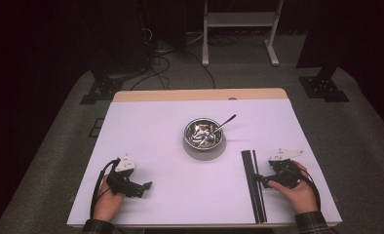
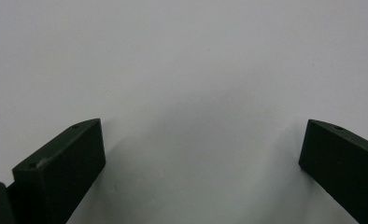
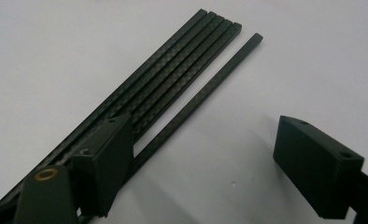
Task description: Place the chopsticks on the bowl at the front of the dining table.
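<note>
Your right gripper (image 3: 201, 163) rests on the white table (image 1: 156, 126) with its jaws wide apart, gripping nothing; one jaw lies over the black rods (image 3: 173, 88), the other on bare table beside them. Those rods, a tight bundle plus one strip slightly separated, lie flat and run lengthwise just right of the steel bowl (image 1: 204, 135), touching your right gripper (image 1: 264, 180). A spoon (image 1: 222, 124) leans in the bowl, handle over the rim toward the far right. Your left gripper (image 2: 201, 158) sits well left of the bowl and nearer you, jaws spread over bare table, holding nothing.
</note>
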Available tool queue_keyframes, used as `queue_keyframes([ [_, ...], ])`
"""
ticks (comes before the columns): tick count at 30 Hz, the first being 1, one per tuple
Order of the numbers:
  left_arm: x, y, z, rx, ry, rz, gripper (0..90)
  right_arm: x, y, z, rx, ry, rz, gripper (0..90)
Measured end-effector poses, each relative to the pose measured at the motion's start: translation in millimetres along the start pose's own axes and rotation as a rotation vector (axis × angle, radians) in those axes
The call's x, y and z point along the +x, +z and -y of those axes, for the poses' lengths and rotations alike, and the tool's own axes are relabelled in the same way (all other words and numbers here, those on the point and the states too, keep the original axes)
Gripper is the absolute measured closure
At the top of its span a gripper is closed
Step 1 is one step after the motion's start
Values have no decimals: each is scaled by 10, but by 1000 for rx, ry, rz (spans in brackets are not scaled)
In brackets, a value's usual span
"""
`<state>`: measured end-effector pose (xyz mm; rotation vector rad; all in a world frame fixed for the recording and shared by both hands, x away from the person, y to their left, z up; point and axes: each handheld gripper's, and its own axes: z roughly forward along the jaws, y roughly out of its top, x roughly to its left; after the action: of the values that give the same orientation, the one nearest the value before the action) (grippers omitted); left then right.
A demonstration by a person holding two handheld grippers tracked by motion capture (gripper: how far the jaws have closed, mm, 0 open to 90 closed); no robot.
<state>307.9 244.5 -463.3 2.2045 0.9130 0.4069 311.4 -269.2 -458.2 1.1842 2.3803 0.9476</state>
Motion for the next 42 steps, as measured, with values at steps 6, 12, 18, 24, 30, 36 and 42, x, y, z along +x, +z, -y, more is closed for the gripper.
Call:
queue_keyframes([
  [6,1,0,0,0,0,0,0,47,-48,50,2,-6,-4,181],
  [12,0,0,0,0,0,0,0,95,-90,95,3,-10,-10,179],
  [18,0,0,0,0,0,0,0,144,-131,139,5,-11,-13,179],
  [24,0,0,0,0,0,0,0,201,-181,193,6,-18,-12,178],
  [30,0,0,0,0,0,0,0,253,-229,244,8,-25,-15,176],
  [36,0,0,0,0,0,0,0,300,-272,290,10,-28,-18,173],
  [42,0,0,0,0,0,0,0,339,-307,330,10,-32,-21,170],
])
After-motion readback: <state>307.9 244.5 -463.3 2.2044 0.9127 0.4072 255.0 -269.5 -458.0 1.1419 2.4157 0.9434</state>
